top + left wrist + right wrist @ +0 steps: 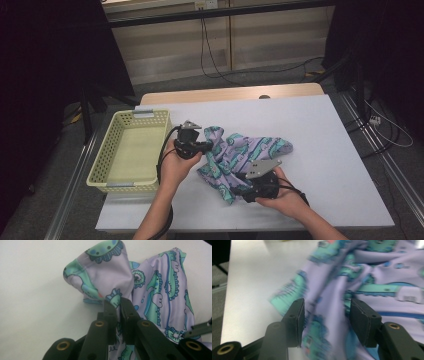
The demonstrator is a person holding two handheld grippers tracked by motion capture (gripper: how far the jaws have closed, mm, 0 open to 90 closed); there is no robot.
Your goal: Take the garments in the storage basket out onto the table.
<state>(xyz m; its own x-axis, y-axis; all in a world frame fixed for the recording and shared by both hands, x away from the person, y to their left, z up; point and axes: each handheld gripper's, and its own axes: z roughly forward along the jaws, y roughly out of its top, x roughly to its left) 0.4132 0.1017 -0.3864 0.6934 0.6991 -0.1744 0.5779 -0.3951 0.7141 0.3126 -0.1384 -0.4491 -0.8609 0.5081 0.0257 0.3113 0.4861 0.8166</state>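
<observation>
The room is dim at the sides, with black drapes, a grey floor, a pale wall panel at the back and cables trailing down it and across the floor. A white table (320, 130) with a smooth matte top fills the middle; a strip of bare wood shows along its far edge.

At the table's left edge sits a basket (111, 132), pale yellow plastic, rectangular, with lattice walls and grey handle tabs at each short end.

The cloth (240, 150) lies crumpled just left of the table's centre, close to the near edge and just beside the basket. It is thin, smooth, slightly shiny fabric, lilac with teal and blue scalloped cartoon shapes and stitched hems. No writing can be read on it.

The left gripper (119, 305), hard black plastic with brass-coloured bushings, has its jaws pinched narrow on a raised fold of the cloth at its left end. The right gripper (325, 315) stands wide, its ribbed pads either side of the cloth's near edge, blurred, not clamped.
</observation>
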